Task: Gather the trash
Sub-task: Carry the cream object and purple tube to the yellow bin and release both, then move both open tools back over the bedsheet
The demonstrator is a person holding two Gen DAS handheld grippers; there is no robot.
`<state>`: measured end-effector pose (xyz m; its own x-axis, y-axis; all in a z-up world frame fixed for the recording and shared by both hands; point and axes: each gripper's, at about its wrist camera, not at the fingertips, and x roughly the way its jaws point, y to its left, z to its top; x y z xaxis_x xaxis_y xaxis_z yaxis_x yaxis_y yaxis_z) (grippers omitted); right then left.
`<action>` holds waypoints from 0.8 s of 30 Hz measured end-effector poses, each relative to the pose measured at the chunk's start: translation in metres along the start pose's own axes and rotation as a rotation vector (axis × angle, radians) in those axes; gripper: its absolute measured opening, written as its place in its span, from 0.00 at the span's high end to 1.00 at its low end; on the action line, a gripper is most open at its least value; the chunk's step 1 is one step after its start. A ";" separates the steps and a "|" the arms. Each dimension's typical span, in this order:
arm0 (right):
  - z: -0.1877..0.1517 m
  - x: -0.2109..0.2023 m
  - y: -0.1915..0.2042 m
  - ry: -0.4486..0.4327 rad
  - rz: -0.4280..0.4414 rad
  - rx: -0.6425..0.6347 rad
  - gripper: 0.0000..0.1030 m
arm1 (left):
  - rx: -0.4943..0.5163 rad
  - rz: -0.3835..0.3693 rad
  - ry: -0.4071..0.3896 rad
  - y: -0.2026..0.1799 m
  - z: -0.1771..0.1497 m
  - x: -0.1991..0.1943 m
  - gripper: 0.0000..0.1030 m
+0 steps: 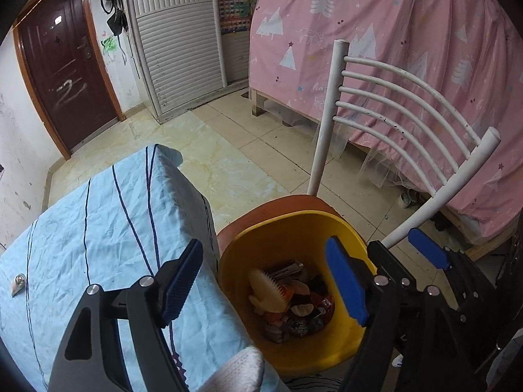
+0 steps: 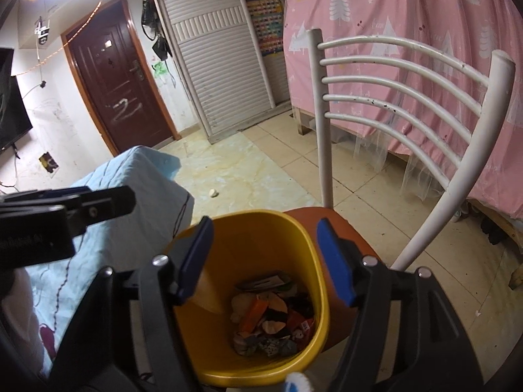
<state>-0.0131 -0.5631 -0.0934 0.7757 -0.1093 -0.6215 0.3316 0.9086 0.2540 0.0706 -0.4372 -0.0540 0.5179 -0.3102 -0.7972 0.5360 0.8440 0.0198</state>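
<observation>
Both my grippers hang over the yellow bin point(image 1: 294, 225), which sits on the orange seat of the white chair point(image 1: 402, 98), just right of the table with the blue cloth point(image 1: 98, 215).

Left gripper point(image 1: 264, 281): jaws apart, nothing between them. It looks down partly over the table edge, partly over the bin mouth. In that view a pale comb-like thing point(image 1: 271, 290) lies on top of the trash point(image 1: 294, 307) at the bin's bottom.

Right gripper point(image 2: 264, 261): jaws apart, empty, centred over the bin mouth point(image 2: 248, 225). Wrappers and scraps point(image 2: 271, 320) sit low inside; the comb doesn't show from this side.

My read: drop step is done or nearly so; both loads appear to be in the bin.

To do it well:
- keep jaws wide until clear of the rim, so nothing snags and lifts back out
- lift straight up before swinging left to the table; the bin is perched on a chair and a knock on the rim could tip it
- keep the two grippers from clashing; they're close together here
- next pick: a small shiny bit point(image 1: 18, 282) on the cloth, near left; can't tell what it is. A pale lump point(image 2: 213, 192) also lies on the far floor.
</observation>
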 end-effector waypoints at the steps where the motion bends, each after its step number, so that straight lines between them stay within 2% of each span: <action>1: 0.000 0.000 0.000 0.001 0.000 0.002 0.38 | -0.003 -0.002 -0.001 0.001 -0.001 -0.001 0.33; 10: 0.005 -0.006 0.007 -0.009 -0.004 -0.001 0.33 | -0.044 -0.021 -0.039 0.028 -0.009 -0.027 0.32; 20: 0.010 -0.028 0.044 -0.043 0.014 -0.040 0.27 | -0.130 0.000 -0.085 0.080 -0.022 -0.060 0.31; 24: 0.009 -0.035 0.065 -0.053 0.028 -0.070 0.22 | -0.157 0.025 -0.114 0.103 -0.031 -0.075 0.29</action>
<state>-0.0139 -0.5043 -0.0482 0.8120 -0.1027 -0.5746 0.2721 0.9375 0.2171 0.0668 -0.3134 -0.0107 0.6066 -0.3288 -0.7239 0.4160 0.9072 -0.0634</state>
